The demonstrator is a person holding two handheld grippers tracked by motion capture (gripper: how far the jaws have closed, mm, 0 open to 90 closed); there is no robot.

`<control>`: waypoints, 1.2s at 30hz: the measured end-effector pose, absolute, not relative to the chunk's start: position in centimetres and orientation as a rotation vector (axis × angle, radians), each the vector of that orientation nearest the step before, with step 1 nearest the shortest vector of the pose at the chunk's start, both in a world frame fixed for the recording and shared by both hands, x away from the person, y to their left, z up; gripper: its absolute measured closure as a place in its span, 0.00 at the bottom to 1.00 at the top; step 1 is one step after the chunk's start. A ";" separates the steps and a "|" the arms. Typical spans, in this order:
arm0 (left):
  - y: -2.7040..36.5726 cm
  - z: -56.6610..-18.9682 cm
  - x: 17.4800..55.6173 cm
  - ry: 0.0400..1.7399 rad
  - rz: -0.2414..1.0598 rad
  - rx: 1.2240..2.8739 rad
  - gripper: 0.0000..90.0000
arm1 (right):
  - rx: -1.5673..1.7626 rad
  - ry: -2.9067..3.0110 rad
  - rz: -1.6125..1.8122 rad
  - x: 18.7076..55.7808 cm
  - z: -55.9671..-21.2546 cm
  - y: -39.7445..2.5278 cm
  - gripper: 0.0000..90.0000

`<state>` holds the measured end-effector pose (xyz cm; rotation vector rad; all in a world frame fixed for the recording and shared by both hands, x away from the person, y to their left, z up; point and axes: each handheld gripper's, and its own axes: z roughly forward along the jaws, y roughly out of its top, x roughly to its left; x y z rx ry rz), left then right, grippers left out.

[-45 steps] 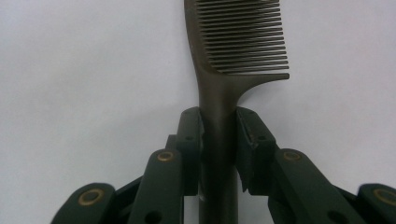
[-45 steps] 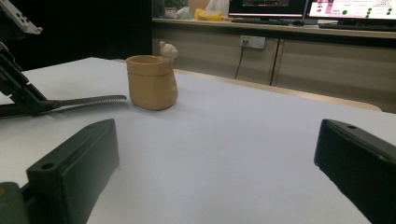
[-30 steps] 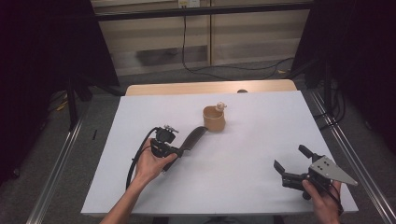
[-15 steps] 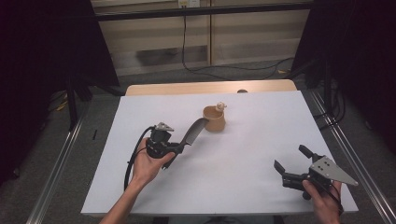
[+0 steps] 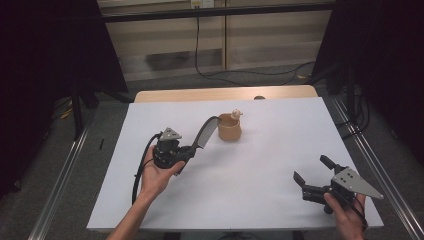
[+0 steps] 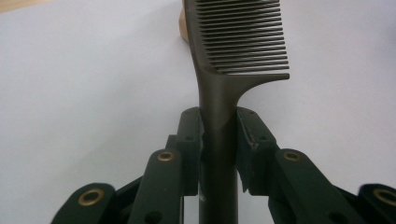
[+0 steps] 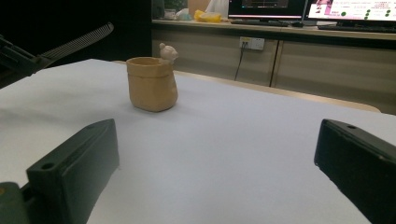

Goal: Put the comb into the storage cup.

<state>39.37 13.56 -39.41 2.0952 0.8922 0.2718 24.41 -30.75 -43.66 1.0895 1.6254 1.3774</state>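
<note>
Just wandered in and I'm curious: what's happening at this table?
A person holds a claw in each hand. The left claw is shut on the handle of a dark plastic comb, lifted with its toothed end beside the rim of a small tan pot with a little bear figure on the white table. The right claw rests open near the table's right front corner, holding nothing.

On the counter [image 5: 250, 200] the cup [image 5: 229, 128] stands toward the far middle, the comb [image 5: 205, 134] just left of its rim, the left gripper [image 5: 192, 149] nearer, the right gripper [image 5: 311, 175] well apart at near right.
</note>
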 end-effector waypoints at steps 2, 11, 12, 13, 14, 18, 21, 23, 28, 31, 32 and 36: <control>13.7 -39.3 39.4 0.888 0.271 2.073 0.81 | 1.091 1.625 1.378 24.4 -43.7 -30.8 0.00; 14.1 -38.7 39.1 0.846 0.319 1.981 0.81 | 1.087 1.626 1.380 24.4 -43.6 -30.8 0.00; 14.1 -38.7 39.1 0.836 0.330 1.966 0.81 | 1.085 1.625 1.381 24.4 -43.6 -30.8 0.00; 14.1 -38.6 39.1 0.826 0.336 1.957 0.81 | 1.085 1.624 1.381 24.4 -43.6 -30.8 0.00; 14.1 -38.6 39.1 0.814 0.341 1.949 0.81 | 1.085 1.624 1.380 24.4 -43.6 -30.8 0.00; 14.0 -38.4 39.0 0.800 0.354 1.913 0.81 | 1.086 1.624 1.380 24.4 -43.6 -30.8 0.00; 14.0 -38.2 38.8 0.792 0.360 1.883 0.81 | 1.085 1.622 1.379 24.4 -43.6 -30.8 0.00; 14.0 -38.0 38.7 0.782 0.379 1.853 0.81 | 1.086 1.625 1.379 24.4 -43.6 -30.8 0.00; 14.1 -37.5 38.5 0.767 0.407 1.807 0.81 | 1.091 1.616 1.381 24.4 -43.6 -30.9 0.00; 14.1 -37.2 38.6 0.762 0.402 1.781 0.81 | 1.089 1.616 1.381 24.4 -43.6 -30.9 0.00; 14.0 -37.2 38.6 0.759 0.407 1.779 0.81 | 1.087 1.617 1.381 24.4 -43.6 -30.8 0.00; 13.7 -37.1 38.7 0.747 0.411 1.760 0.81 | 1.087 1.616 1.381 24.4 -43.6 -30.8 0.00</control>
